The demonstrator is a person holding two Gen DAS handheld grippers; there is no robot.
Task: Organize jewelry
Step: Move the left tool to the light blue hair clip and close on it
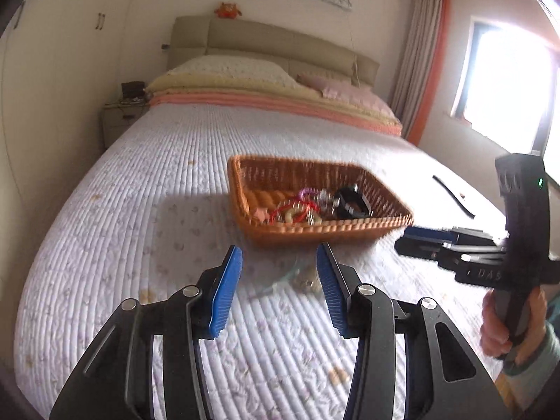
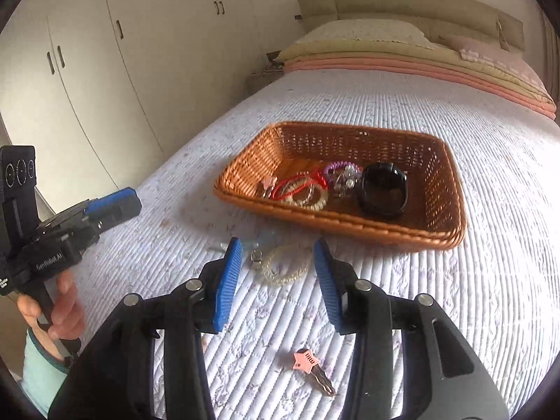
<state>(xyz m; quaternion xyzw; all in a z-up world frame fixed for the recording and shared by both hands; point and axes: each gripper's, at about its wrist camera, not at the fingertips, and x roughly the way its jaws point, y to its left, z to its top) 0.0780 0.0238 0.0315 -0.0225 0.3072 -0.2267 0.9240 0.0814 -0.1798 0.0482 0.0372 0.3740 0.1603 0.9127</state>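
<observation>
A wicker basket sits on the bed and holds a red cord bracelet, a pale bead bracelet, a purple hair tie and a black bangle. A clear beaded bracelet and a small pale blue clip lie on the quilt in front of the basket. A pink star hair clip lies nearer. My right gripper is open, its jaws either side of the clear bracelet. My left gripper is open and empty, above the same spot.
The quilted bed cover spreads all round the basket. Pillows and folded blankets lie at the headboard. A black strip lies on the bed to the right. White wardrobes stand to the left, a window to the right.
</observation>
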